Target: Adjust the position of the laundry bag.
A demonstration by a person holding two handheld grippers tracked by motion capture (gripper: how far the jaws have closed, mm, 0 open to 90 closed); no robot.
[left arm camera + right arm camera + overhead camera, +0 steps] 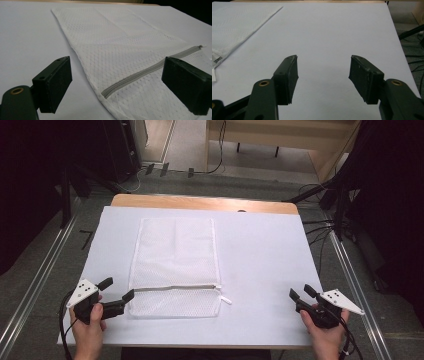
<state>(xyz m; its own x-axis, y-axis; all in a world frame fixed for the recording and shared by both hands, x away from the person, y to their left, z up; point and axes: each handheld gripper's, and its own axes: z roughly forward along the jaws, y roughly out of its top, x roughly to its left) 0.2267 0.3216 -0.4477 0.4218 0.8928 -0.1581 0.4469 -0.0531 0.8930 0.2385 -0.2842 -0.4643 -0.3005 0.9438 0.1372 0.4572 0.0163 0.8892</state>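
Observation:
A white mesh bag (172, 265) lies flat on the table, with a grey zipper (175, 288) running across near its front end and a white pull tab (226, 299) at the right. My left gripper (119, 288) stands open at the bag's front left edge. In the left gripper view the bag (120, 42) spreads ahead, and the zipper's left end (107, 92) lies between the wide-apart jaws of the left gripper (116, 72), with neither pad touching it. My right gripper (300, 291) stands open over bare table at the front right, nothing between the jaws of the right gripper (323, 67).
A white sheet (260, 265) covers the table, whose wooden back edge (200, 201) shows beyond it. In the right gripper view the bag's corner (234, 22) sits far to the left. Cables and stand legs (325, 225) lie on the floor to the right.

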